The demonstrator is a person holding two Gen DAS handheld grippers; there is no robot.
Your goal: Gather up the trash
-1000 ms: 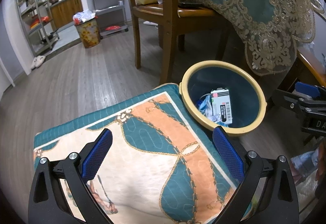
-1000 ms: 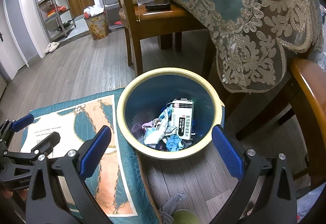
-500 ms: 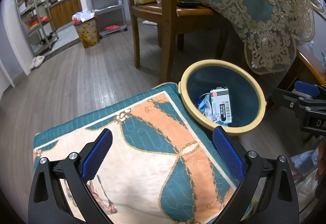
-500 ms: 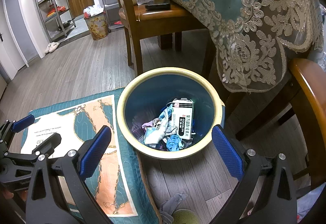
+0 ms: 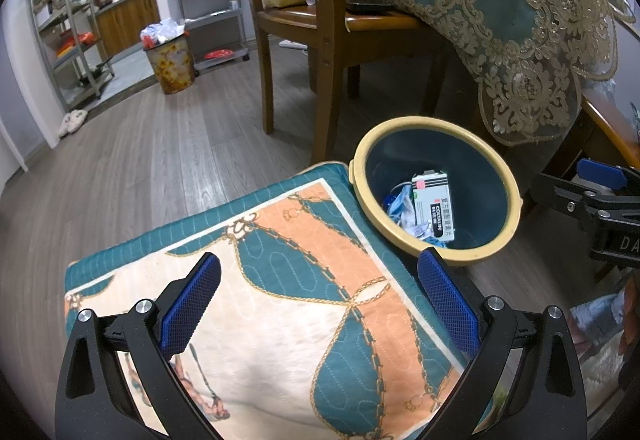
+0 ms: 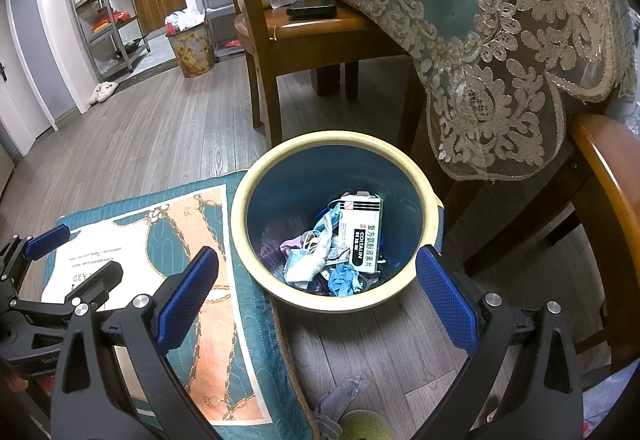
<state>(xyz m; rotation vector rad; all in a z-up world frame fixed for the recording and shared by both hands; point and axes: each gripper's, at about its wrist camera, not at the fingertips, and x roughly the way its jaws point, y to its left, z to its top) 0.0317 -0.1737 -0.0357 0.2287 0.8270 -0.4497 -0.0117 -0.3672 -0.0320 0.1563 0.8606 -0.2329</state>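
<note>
Since both tools carry nothing, the collecting looks mostly finished, though I cannot be sure that nothing is left.

On the left side, the left gripper (image 5: 318,302) hovers over the patterned cushion (image 5: 280,280), and its jaws stand wide apart with nothing between them. No trash lies on the part of the cushion that shows.

To the right of the cushion, touching its edge, stands the blue bin (image 6: 276,180) with a yellow rim. Inside it is the collected trash (image 6: 320,260): crumpled tissues, blue wrappers and a white medicine box (image 6: 360,232) that leans on the pile.

Further right, the right gripper (image 6: 316,298) hangs above the near rim of the bin, jaws also wide apart and empty. Below it, on the wooden floor (image 6: 380,352) just beside the cushion, lies a small grey scrap (image 6: 344,396) and something round and yellow-green (image 6: 362,426), cut by the frame edge. I judge these may be the pieces left to pick up, but I cannot tell what they are.

Compared with one second before, almost nothing differs: both grippers keep the same pose and opening, and the bin contents are unchanged.
</note>
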